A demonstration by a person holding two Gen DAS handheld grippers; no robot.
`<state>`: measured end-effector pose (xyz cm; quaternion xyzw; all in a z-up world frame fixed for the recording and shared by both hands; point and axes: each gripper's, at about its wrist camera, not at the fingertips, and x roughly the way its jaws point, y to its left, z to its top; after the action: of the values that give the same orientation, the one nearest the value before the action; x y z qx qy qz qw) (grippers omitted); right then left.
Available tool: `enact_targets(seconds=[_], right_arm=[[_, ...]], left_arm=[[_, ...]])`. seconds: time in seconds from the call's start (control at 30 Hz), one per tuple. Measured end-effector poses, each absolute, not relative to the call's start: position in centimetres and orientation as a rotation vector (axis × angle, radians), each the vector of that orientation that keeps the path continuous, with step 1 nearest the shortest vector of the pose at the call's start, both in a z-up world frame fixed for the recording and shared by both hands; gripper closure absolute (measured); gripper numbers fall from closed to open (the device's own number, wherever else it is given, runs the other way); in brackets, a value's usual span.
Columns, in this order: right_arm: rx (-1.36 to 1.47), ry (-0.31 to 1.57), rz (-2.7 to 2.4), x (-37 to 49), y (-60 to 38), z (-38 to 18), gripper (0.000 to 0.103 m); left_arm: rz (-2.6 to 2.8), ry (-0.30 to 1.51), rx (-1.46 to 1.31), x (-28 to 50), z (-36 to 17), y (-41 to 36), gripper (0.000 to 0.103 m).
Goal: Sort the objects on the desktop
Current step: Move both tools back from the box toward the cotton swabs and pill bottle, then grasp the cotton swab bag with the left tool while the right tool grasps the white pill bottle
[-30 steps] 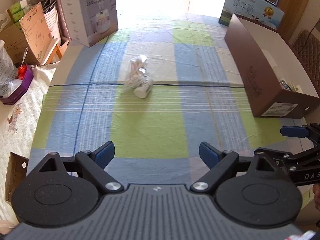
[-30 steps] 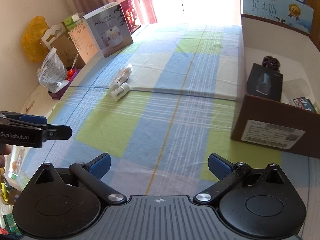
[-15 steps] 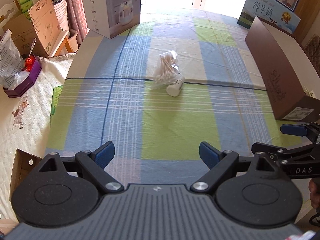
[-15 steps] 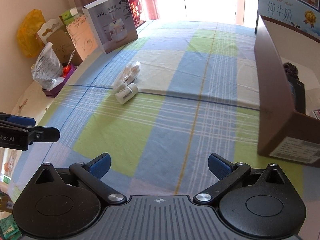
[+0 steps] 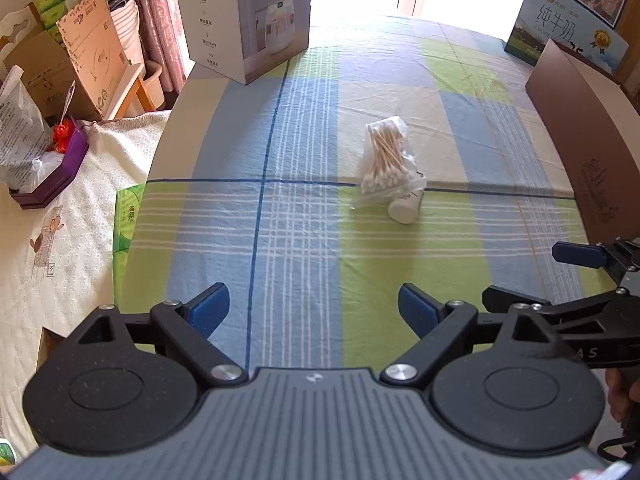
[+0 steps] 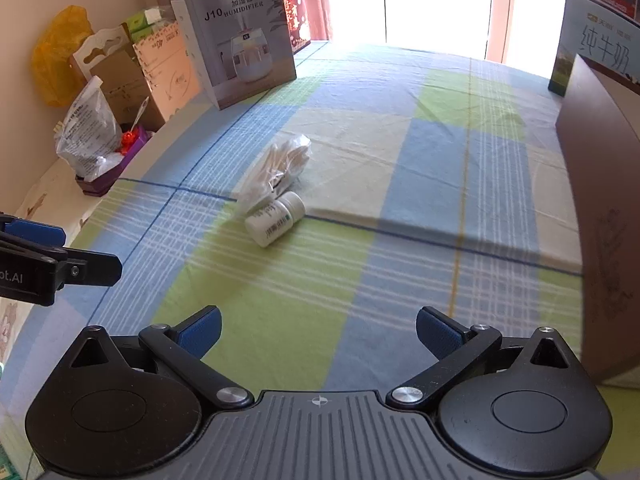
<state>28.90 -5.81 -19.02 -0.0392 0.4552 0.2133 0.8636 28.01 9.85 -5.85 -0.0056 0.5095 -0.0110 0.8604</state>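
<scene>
Beyond my jaws, a checked cloth [image 5: 304, 240] in blue, green and cream is covering the tabletop. At its far left corner a tall white humidifier box [image 5: 256, 20] is standing upright, and in my right view a red printed box [image 6: 296, 16] is standing just behind it. Off the left edge, a cream cloth with cartoon prints [image 5: 72, 216] is lying over a lower surface; on it a purple tray [image 5: 52, 176] is holding a crinkled plastic bag [image 5: 20, 136] and something small and red. Cardboard boxes [image 5: 80, 68] are leaning behind it, beside pink curtains [image 5: 156, 32]. A yellow bag [image 6: 56, 60] is sitting against the wall. At the far right, a blue milk carton box [image 5: 568, 36] is standing.
</scene>
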Motion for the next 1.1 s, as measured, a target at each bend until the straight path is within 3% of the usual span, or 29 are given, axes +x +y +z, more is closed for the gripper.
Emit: enact_targets(seconds=[0.67, 1.1], right_arm=[[-0.093, 0.897, 0.368, 34.6, -1.1, -22.7, 0.002], [-0.017, 0.889, 0.146, 36.9, -8.4, -22.3, 0.002]], left_arm=[[-0.019, 1.112, 0.01, 34.9, -9.6, 11.7, 0.014], [-0.122, 1.089, 0.006, 38.0, -9.2, 9.8, 0.014]])
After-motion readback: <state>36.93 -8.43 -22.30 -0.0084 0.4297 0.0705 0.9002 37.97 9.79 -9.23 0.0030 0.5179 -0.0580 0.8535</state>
